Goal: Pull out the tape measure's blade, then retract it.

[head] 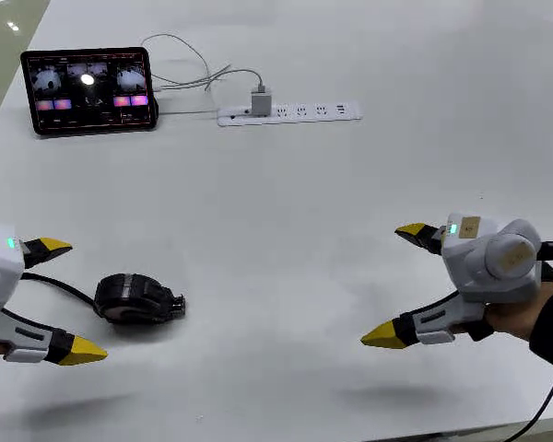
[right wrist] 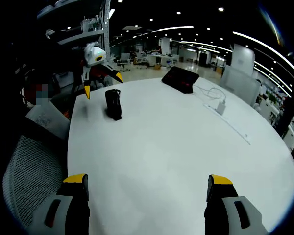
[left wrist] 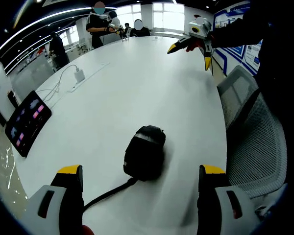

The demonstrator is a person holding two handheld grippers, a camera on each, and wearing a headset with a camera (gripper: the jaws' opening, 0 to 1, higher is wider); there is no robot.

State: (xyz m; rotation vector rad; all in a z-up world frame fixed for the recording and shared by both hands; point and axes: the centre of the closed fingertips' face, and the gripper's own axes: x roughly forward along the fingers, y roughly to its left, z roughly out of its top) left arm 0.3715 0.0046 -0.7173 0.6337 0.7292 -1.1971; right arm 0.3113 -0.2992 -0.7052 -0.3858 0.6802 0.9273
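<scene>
The broad white table takes up most of what I see. Behind me, at its edge, stands a grey mesh chair. At the far left of the table a dark tablet lies with its screen lit, showing small pictures and pink patches. Any lettering on it is too small for me to read. Just right of the tablet lies a long white power strip with a white charger plugged into it, and thin cables loop from there to the tablet. All of this is well apart from my hands. My right tongs hang over the near right of the table, jaws spread wide and holding nothing. My left tongs are at the near left, also spread wide and gripping nothing. The black tape measure lies on the table just in front of the left tongs, in line with the gap between the jaws and touching neither. Its blade is not yet drawn out. A black cord runs from the tape measure back toward the left tongs. I can read no label on its case.
</scene>
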